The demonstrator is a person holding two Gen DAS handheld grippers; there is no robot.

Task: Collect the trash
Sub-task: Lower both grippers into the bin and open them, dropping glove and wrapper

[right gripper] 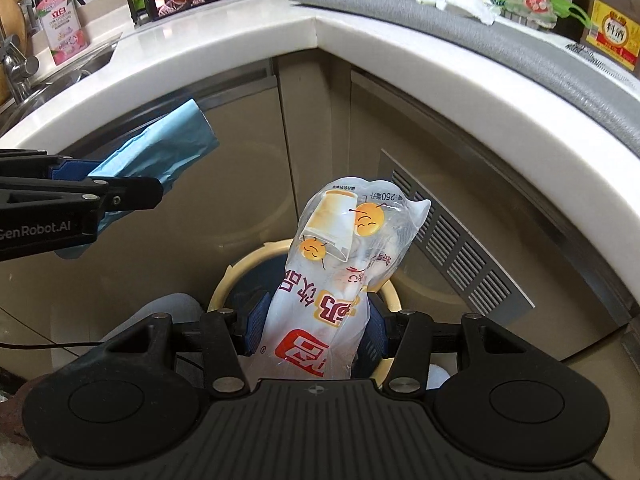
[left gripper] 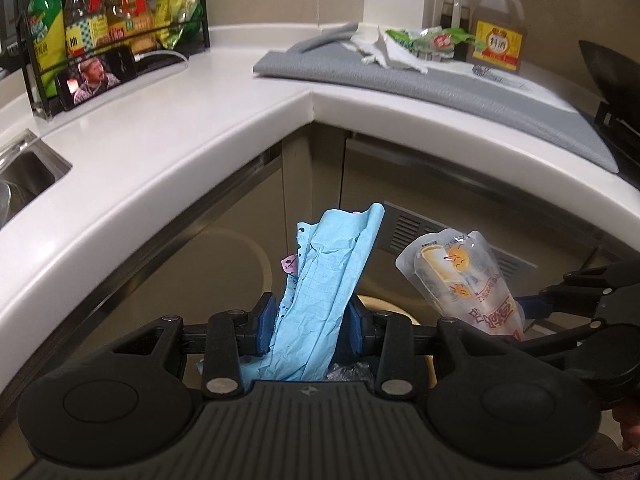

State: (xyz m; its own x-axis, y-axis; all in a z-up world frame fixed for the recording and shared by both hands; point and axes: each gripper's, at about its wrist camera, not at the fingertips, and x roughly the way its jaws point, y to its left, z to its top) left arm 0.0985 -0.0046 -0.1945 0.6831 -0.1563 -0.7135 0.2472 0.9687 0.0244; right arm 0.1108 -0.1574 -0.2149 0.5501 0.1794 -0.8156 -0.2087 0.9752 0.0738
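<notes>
**Two pieces of trash held over the bin, ready to drop**

The round cream-rimmed trash bin [right gripper: 224, 280] with a dark liner stands on the floor against the corner cabinet, and everything else is placed from it. Directly above its mouth the right gripper [right gripper: 314, 328] holds a clear plastic drink pouch [right gripper: 340, 264], its fingers [right gripper: 256, 320] closed on the pouch's lower half. The pouch bears red Chinese characters, two smiling orange faces, a printed cup and a small "250" mark near its top. Up and to the left of the bin, the left gripper [left gripper: 312, 324] pinches a crumpled light-blue paper sheet [left gripper: 332, 280] between narrow fingers [left gripper: 266, 322], the sheet sticking up past the tips. The left gripper's black side reads "GenRobot.AI".

The step in hand looks like the carry to the bin. The next move likely calls for centring each piece over the opening, the blue sheet most of all, then letting the fingers part so both fall inside.

Above the bin runs the curved white table [left gripper: 200, 120]. More litter, a white crumpled paper [left gripper: 396, 52] and a green wrapper [left gripper: 440, 40], lies on a grey mat [left gripper: 460, 92] up and right of the bin, beside a brown bottle with a yellow label [left gripper: 498, 28]. Up and left stand a black wire rack of bottles [left gripper: 120, 12] and a phone playing video [left gripper: 96, 76]; a pink soap dispenser [right gripper: 60, 20] stands by the sink.
</notes>
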